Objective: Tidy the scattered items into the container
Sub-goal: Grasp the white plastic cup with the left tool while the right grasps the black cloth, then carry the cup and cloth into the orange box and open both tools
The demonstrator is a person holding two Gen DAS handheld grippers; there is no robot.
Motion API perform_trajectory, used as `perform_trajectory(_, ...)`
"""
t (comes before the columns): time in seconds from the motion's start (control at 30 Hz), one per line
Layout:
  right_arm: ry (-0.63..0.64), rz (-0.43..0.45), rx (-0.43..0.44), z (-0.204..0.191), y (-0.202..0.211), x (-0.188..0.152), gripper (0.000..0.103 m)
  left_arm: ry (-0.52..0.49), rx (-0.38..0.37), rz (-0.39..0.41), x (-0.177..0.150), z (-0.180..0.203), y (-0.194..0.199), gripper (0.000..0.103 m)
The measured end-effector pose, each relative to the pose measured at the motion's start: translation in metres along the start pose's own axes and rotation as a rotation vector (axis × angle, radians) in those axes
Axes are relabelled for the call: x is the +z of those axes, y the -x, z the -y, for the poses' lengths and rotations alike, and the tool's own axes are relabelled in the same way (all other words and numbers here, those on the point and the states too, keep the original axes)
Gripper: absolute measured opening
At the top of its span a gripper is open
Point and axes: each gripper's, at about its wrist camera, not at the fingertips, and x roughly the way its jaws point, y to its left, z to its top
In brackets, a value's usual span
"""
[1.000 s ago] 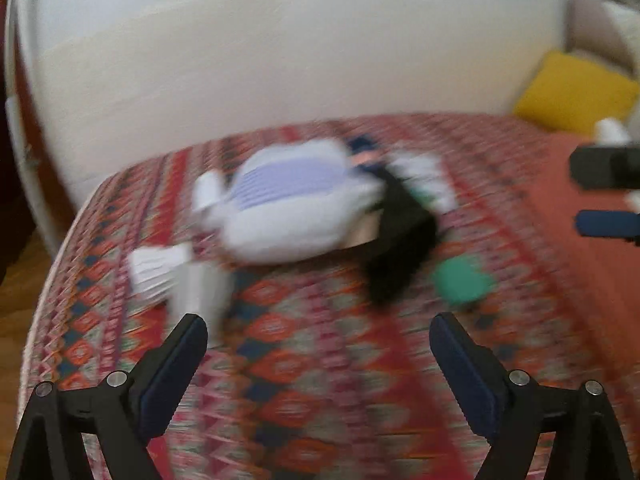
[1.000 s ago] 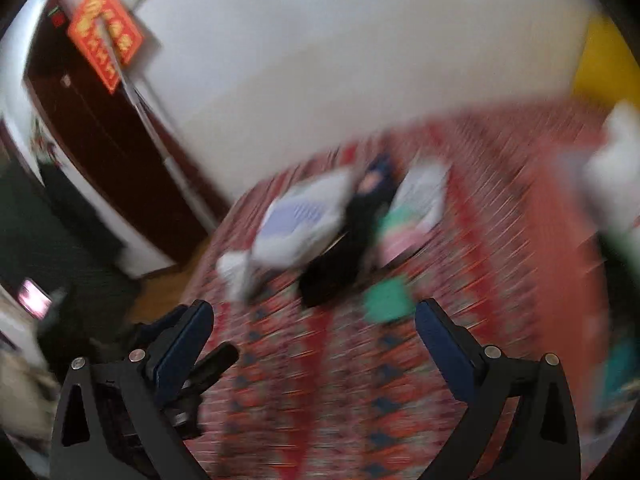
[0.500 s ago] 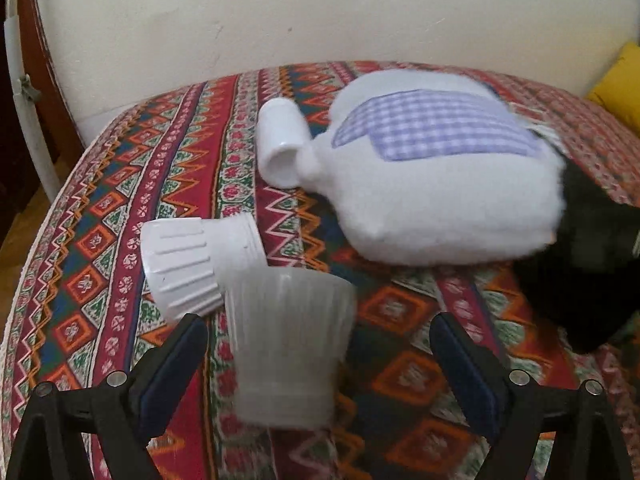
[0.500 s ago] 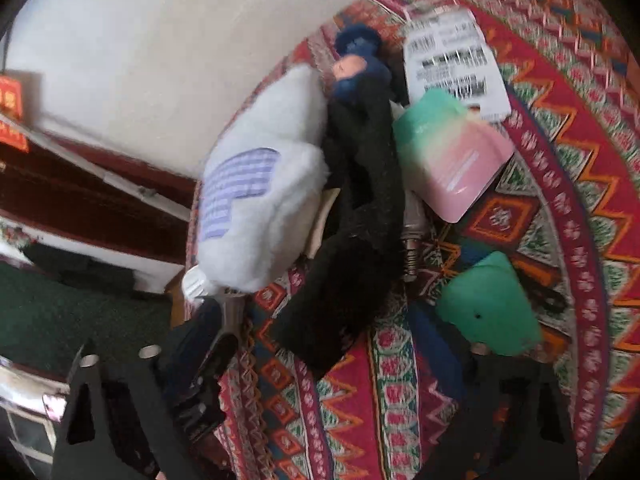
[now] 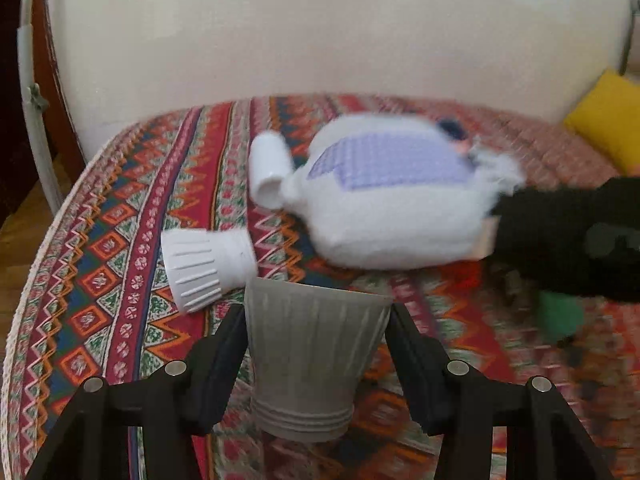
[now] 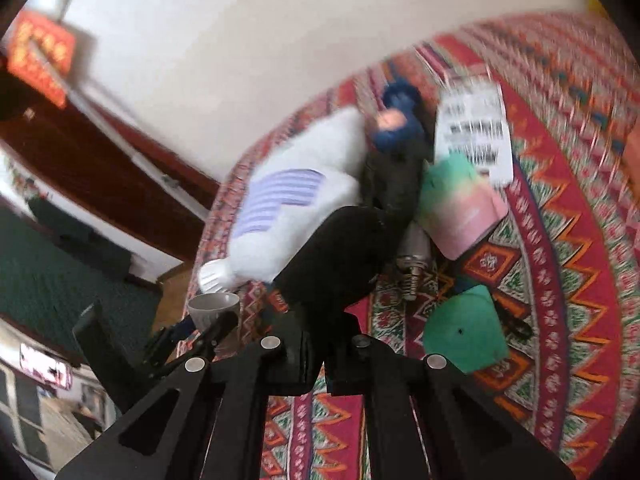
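My left gripper [image 5: 316,316] is shut on a ribbed white plastic cup [image 5: 310,360] and holds it above the patterned bedspread [image 5: 120,280]; the cup also shows in the right wrist view [image 6: 214,310]. My right gripper [image 6: 318,344] is shut on a black cloth [image 6: 344,252], which also shows at the right of the left wrist view [image 5: 572,236]. A white plush pouch with a purple checked patch [image 5: 392,200] lies in the middle, with two more white cups [image 5: 208,268] [image 5: 270,170] beside it.
In the right wrist view a green piece [image 6: 464,330], a pink-green pouch [image 6: 460,204], a barcode label [image 6: 476,132], a blue doll [image 6: 394,124] and a metal threaded part [image 6: 414,268] lie on the bedspread. A white wall [image 5: 320,32] stands behind. A yellow cushion [image 5: 604,120] is far right.
My left gripper closed on the white cup and lifted it. My right gripper closed on the black cloth and is pulling it up from the pile.
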Motion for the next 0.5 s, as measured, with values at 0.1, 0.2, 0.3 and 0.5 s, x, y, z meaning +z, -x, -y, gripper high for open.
perform_trajectory(0.1,0.031,0.007,0.026,-0.016,0.02,-0.005,0.005,0.018,-0.027,0.062,0.005,0.008,0.037,0.059)
perform_trajectory(0.2,0.077,0.021,0.055,-0.032,0.043,-0.017,0.005,0.02,-0.059,0.15,0.014,0.018,0.082,0.059)
perform_trajectory(0.3,0.131,0.053,0.087,-0.058,0.069,-0.03,0.005,0.004,-0.053,0.227,0.019,0.028,0.118,0.059)
perform_trajectory(0.5,0.239,0.148,0.165,-0.112,0.123,-0.047,0.005,-0.003,-0.048,0.346,0.018,0.043,0.179,0.06)
